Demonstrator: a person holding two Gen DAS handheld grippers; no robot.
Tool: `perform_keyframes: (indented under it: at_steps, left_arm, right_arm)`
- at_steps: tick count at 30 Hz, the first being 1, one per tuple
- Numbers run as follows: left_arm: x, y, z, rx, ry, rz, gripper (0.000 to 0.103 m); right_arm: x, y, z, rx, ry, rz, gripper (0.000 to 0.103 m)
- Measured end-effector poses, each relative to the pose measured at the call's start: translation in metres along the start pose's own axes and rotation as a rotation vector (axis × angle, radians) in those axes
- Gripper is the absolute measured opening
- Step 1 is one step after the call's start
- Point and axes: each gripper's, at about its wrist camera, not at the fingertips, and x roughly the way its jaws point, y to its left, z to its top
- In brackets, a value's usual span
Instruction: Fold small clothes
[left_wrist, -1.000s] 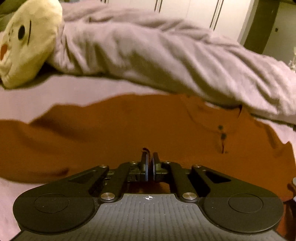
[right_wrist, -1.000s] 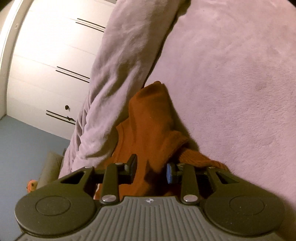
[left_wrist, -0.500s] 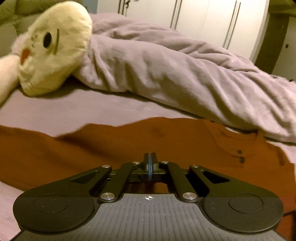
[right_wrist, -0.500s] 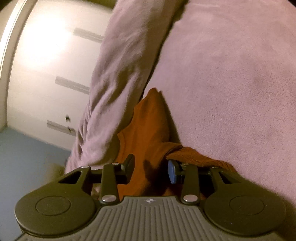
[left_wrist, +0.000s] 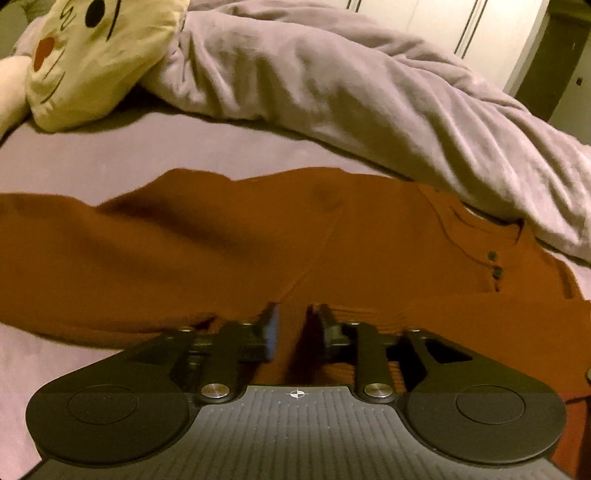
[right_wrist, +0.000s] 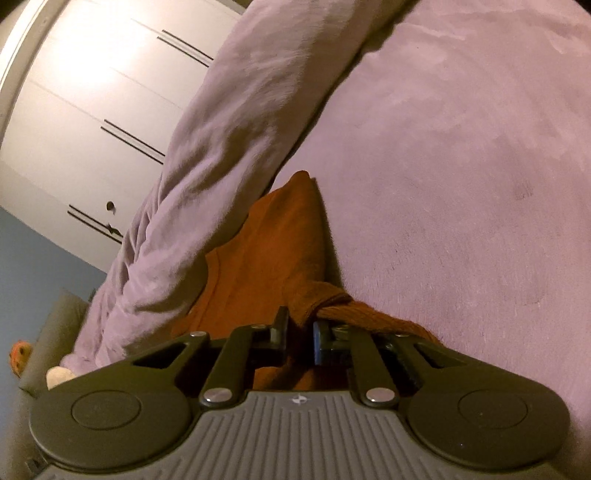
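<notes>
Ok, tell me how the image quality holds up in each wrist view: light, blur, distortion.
Left wrist view: dim warm light, fisheye bending, the rust-orange knitted shirt soft and shadowed near the left claw. Right wrist view: glare on the white wardrobe doors, strong tilt, sharp purple plush bedcover.

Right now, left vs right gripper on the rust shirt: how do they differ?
The left gripper has a clear gap between its fingers and is opening over flat cloth of the rust shirt; nothing is pinched. The right gripper is closing, its fingers close together around a bunched fold of the shirt. Both are over the same shirt on the lilac bed.
</notes>
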Motion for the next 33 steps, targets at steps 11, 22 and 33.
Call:
perform_keyframes:
  at_steps: [11, 22, 33]
  left_arm:
    - [0.013, -0.016, -0.004, 0.026, 0.035, -0.052, 0.015]
    - [-0.012, -0.020, 0.012, 0.086, -0.126, -0.027, 0.007]
    - [0.022, -0.017, -0.007, 0.204, -0.086, 0.030, 0.024]
  right_arm:
    - [0.001, 0.007, -0.002, -0.057, -0.001, -0.029, 0.011]
    - [-0.004, 0.037, -0.011, -0.245, -0.046, -0.056, 0.010]
    - [0.009, 0.054, -0.026, -0.464, 0.042, -0.129, 0.013]
